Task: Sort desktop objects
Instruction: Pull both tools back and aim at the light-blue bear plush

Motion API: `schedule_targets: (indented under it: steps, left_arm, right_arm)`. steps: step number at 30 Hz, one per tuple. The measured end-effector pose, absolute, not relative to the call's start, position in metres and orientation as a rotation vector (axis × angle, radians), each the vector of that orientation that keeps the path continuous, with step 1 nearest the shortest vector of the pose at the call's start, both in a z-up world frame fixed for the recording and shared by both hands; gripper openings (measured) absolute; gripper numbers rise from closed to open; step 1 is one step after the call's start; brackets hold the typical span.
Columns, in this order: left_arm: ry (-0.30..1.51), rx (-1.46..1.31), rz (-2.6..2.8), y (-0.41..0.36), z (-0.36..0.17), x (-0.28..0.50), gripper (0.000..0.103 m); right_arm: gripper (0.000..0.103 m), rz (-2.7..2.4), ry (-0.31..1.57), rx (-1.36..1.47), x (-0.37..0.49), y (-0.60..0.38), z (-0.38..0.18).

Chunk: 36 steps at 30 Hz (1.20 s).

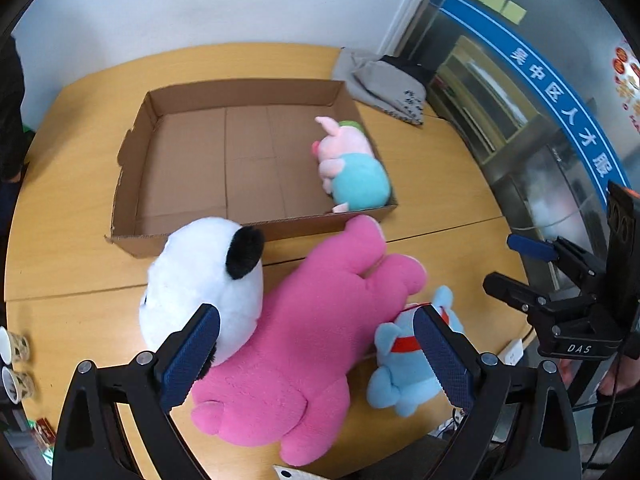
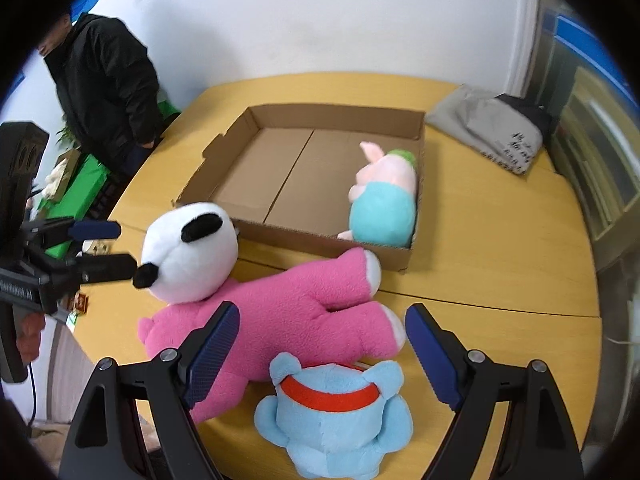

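A shallow cardboard box [image 1: 240, 88] [image 2: 340, 112] lies on the wooden table, with a pink pig plush in teal [image 1: 352, 168] [image 2: 384, 200] in its right near corner. In front of the box lies a big pink-bodied dog plush [image 1: 312, 340] [image 2: 288, 304] with a white head, and a small light-blue plush [image 1: 404, 376] [image 2: 336, 420] with a red collar sits beside it. My left gripper [image 1: 316, 320] [image 2: 120, 248] hangs open above the pink dog, holding nothing. Over the dog's legs and the blue plush my right gripper [image 2: 323, 314] [image 1: 508, 264] is open too.
A grey fabric bag [image 1: 384, 84] [image 2: 492, 132] rests at the table's far right corner. A person in a black jacket [image 2: 104, 80] stands at the far left. Paper cups [image 1: 14, 346] sit at the left edge. A glass cabinet [image 1: 500, 100] borders the right side.
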<state>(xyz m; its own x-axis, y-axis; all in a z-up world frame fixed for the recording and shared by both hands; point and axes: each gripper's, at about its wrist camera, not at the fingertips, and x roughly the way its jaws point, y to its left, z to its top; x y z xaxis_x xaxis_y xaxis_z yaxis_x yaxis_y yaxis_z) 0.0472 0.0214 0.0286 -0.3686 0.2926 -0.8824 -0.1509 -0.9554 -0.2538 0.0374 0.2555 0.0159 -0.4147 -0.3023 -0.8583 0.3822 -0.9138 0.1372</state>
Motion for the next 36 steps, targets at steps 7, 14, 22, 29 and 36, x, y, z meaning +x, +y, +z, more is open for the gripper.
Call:
schedule_targets:
  steps: [7,14,22,29,36]
  left_arm:
    - [-0.194,-1.507,2.414,0.006,0.039,0.061,0.099]
    - [-0.209,-1.501,2.429,-0.037,0.033,0.080,0.099]
    - [-0.217,-1.520,2.412,-0.064,0.020,0.089,0.099]
    - [-0.206,-1.510,2.371,-0.061,0.015,0.094,0.099]
    - [-0.189,-1.499,2.344,-0.045,0.014,0.095,0.099]
  right_arm:
    - [0.085,-2.448,0.158,1.384,0.049,0.224,0.039]
    - [0.085,-2.499,0.228,1.402,0.064,0.180,0.050]
    - [0.085,-2.526,0.276,1.459,0.083,0.153,0.049]
    - [0.085,-2.558,0.282,1.491,0.097,0.151,0.051]
    - [0.085,-2.566,0.270,1.501,0.101,0.164,0.050]
